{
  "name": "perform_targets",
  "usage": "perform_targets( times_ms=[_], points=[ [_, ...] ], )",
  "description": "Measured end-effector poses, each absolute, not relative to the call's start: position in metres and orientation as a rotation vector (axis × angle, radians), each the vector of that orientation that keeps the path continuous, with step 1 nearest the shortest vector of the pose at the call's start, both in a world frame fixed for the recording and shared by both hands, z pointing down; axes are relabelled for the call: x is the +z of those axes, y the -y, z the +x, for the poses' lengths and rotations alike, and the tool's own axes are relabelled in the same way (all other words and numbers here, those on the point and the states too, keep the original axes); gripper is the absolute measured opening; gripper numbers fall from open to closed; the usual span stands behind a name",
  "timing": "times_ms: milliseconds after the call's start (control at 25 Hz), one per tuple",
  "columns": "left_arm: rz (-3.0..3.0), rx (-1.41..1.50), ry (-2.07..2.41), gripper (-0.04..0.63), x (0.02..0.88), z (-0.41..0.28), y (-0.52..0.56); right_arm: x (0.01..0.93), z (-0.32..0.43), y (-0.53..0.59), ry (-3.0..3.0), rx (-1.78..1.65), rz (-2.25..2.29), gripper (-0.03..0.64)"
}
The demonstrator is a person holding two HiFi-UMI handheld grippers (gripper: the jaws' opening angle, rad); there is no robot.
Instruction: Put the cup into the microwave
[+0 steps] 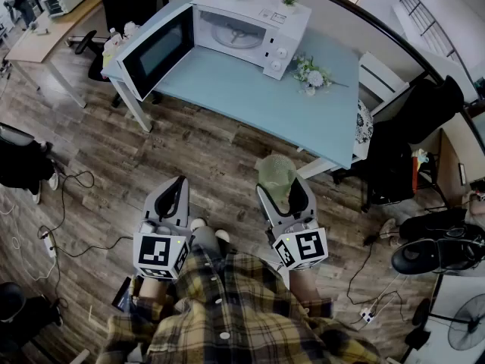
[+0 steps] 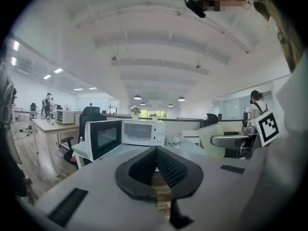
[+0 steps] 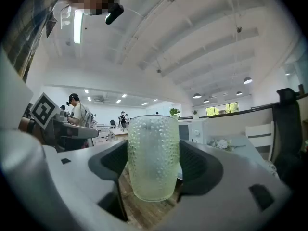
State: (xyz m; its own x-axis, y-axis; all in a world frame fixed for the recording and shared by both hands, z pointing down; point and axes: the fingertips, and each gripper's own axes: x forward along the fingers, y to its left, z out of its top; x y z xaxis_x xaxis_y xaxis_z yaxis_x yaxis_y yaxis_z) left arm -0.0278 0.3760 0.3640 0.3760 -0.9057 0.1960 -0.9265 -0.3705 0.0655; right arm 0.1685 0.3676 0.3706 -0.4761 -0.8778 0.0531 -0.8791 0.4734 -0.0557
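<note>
A pale green dimpled cup [image 1: 276,174] stands upright between the jaws of my right gripper [image 1: 279,193], which is shut on it over the wooden floor. In the right gripper view the cup [image 3: 153,158] fills the gap, and the black pads press on both its sides. My left gripper [image 1: 176,189] is beside it at the left, shut with nothing in it; its pads [image 2: 166,167] meet at the tip. The white microwave [image 1: 250,32] sits at the far side of the light blue table [image 1: 250,93], its door [image 1: 155,51] swung open to the left. It is also in the left gripper view, microwave [image 2: 142,132].
A small bunch of flowers [image 1: 309,74] lies to the right of the microwave. Two small plants stand on top of it. A white chair [image 1: 371,74] and black chairs are at the table's right. Cables [image 1: 68,203] trail over the floor at the left.
</note>
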Motion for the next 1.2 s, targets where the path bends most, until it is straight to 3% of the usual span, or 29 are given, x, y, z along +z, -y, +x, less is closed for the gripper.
perform_targets(
  times_ms=[480,1200],
  points=[
    [2.43,0.152,1.698,-0.009,0.369,-0.047,-0.351,0.37,0.165,-0.34,2.685,0.131,1.626,0.334],
    [2.481,0.146,1.63,-0.009,0.363,-0.115,-0.201,0.361,0.091,-0.197,2.654,0.133,1.724,0.333]
  ],
)
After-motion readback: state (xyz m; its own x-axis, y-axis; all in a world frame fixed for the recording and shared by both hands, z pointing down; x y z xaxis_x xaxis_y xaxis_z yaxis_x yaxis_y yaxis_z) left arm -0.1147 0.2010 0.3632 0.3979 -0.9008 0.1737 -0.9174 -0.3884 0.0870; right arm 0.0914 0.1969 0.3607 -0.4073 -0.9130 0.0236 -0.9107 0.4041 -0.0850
